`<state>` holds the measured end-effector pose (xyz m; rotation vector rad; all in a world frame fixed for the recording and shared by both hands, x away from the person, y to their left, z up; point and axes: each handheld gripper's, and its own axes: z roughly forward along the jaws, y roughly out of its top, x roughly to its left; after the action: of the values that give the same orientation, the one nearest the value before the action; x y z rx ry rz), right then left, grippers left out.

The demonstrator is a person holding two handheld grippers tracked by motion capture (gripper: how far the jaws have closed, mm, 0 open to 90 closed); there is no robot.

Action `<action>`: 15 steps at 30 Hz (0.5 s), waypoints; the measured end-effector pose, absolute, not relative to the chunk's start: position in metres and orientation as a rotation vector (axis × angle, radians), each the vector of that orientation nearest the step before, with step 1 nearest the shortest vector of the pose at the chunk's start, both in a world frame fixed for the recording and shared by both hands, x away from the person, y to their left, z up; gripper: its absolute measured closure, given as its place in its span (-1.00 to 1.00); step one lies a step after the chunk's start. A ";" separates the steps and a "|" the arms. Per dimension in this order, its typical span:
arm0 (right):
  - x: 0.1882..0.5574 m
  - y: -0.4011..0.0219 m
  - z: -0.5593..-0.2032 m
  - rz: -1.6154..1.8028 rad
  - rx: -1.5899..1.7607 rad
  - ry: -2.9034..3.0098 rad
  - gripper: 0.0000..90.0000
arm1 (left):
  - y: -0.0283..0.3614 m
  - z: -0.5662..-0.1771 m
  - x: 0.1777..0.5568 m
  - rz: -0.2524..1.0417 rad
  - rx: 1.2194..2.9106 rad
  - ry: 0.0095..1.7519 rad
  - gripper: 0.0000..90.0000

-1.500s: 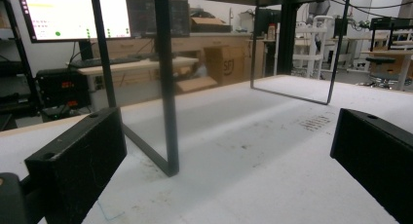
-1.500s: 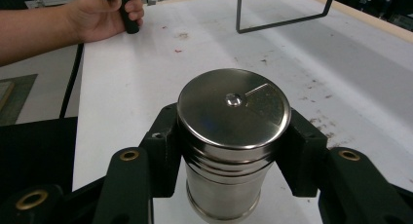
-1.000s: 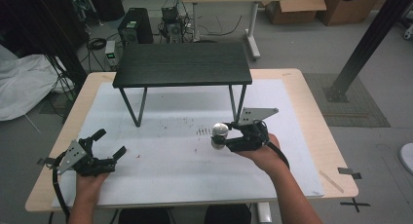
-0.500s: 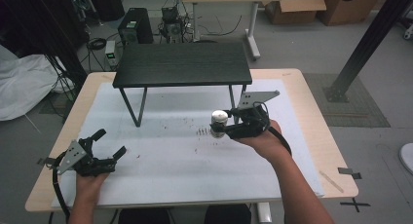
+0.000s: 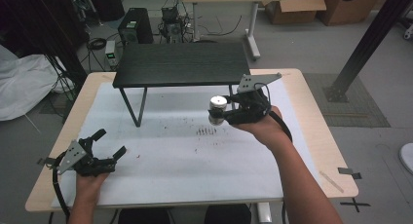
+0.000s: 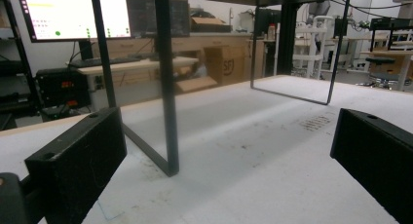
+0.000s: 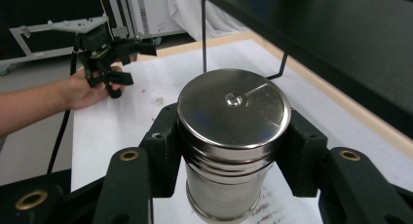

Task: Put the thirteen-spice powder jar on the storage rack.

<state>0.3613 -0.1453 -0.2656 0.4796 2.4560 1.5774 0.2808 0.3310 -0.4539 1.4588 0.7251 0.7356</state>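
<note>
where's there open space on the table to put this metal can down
The white mat is bare between the left gripper and the right gripper holding the metal canister, and under the black shelf, where its legs crowd. The right edge is free too.

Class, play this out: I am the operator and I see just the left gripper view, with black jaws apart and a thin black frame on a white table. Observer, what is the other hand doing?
Observer: The right gripper is shut on a metal cylinder.
Operator: Is the cylinder on the table?
Observer: No, it is held upright above the white mat.
Operator: What is that black frame?
Observer: A leg of a small black stand with a flat top, at the mat's far edge.
</note>
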 end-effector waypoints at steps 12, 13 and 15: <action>0.376 -0.141 -0.236 1.587 0.488 2.426 0.10 | 0.331 -0.454 0.281 0.735 1.460 0.726 -0.99; 0.378 -0.141 -0.234 1.581 0.488 2.422 0.10 | 0.331 -0.454 0.281 0.735 1.459 0.726 -1.00; 0.381 -0.139 -0.229 1.578 0.489 2.420 0.10 | 0.331 -0.454 0.281 0.734 1.460 0.727 -0.99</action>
<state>0.3812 -0.1386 -0.2290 0.4889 2.4199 1.5777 0.2809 0.3310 -0.4539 1.4596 0.7268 0.7342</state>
